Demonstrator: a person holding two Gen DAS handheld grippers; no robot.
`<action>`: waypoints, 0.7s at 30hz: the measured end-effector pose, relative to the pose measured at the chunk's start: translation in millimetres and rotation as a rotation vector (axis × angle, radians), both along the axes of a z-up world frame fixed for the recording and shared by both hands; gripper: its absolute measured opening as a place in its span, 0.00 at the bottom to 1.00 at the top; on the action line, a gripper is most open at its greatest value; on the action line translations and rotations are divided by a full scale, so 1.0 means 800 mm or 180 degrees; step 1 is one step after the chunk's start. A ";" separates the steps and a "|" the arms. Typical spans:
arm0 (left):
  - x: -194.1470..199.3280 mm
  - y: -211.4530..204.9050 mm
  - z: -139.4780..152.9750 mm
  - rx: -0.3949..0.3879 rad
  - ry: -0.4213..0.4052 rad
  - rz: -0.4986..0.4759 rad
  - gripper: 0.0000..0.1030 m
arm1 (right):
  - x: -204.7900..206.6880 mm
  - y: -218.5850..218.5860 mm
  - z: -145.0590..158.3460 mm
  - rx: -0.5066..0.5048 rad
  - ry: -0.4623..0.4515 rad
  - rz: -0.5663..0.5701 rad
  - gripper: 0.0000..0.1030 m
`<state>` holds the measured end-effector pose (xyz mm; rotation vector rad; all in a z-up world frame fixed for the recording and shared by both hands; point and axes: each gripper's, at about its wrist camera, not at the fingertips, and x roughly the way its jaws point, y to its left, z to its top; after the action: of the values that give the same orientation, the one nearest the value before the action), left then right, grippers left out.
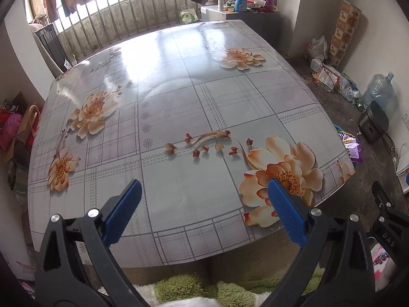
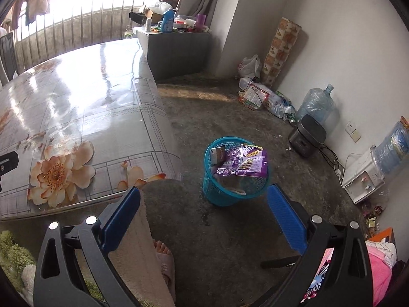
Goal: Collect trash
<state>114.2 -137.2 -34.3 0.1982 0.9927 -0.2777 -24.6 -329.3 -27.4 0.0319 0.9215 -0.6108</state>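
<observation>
Both jaws released, left gripper (image 1: 204,192) over table (image 1: 179,97), right gripper (image 2: 204,199) above basket (image 2: 212,192).

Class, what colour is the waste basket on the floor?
Turquoise blue basket; right wrist view shows it best.

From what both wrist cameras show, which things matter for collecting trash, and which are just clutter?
Job:
- round blue mesh plastic basket on the floor
- crumpled purple foil wrapper inside it
- small beige carton inside it
- floral plastic-covered table

Clutter:
- dark rice cooker
- clear blue water jug
- white water dispenser
</observation>
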 end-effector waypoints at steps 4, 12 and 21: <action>-0.001 -0.002 0.000 0.0028 -0.0004 0.0003 0.92 | 0.000 -0.002 0.000 0.0005 -0.0009 -0.0004 0.94; 0.001 0.002 -0.002 0.0039 0.0016 0.0035 0.92 | 0.001 0.001 0.002 -0.0010 -0.0012 0.0007 0.94; 0.001 0.002 -0.003 0.0042 0.0015 0.0018 0.92 | 0.001 0.003 0.003 -0.0022 -0.0014 0.0007 0.94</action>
<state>114.6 -135.4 -36.3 0.2067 1.0000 -0.2666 -24.2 -327.1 -24.9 0.0261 0.9150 -0.6117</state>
